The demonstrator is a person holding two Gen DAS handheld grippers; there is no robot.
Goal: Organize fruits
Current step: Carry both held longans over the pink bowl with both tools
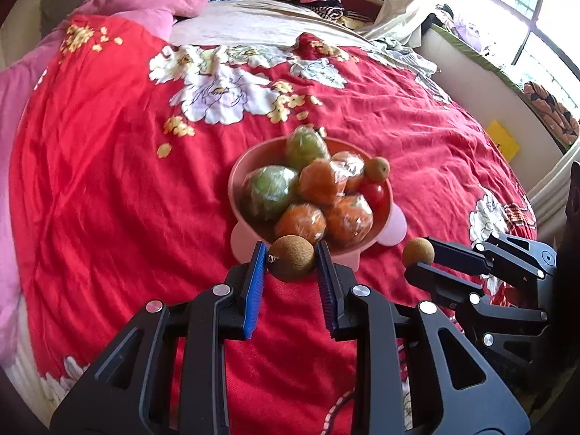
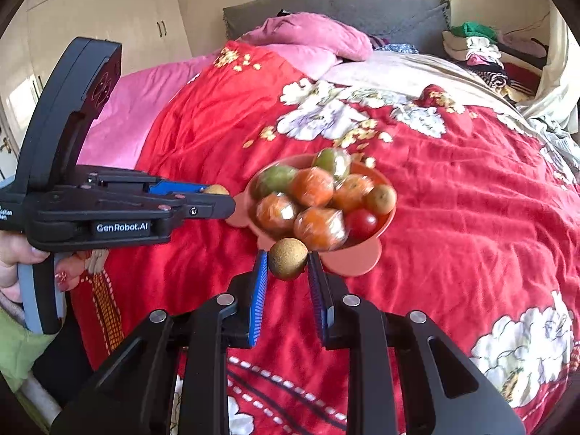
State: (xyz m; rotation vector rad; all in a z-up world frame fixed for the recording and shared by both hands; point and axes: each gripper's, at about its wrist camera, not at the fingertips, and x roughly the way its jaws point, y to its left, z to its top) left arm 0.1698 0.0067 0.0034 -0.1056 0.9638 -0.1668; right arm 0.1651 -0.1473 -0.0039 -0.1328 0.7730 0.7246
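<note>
Both the left gripper (image 1: 291, 258) and the right gripper (image 2: 288, 259) are squeezing a small brown fruit (image 1: 292, 258) around its middle between the fingers (image 1: 255, 275), and each little ball looks light, hard and ready to roll.

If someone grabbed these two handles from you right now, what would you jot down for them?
Left tool: shut on a small round brown fruit.
Right tool: shut on another small round brown fruit.
Both hover just short of the pink plastic bowl on the red flowered bedspread.
Done: bowl already holds wrapped orange and green fruits, a red tomato and one brown fruit.
Left: probably drop both held fruits in.
</note>
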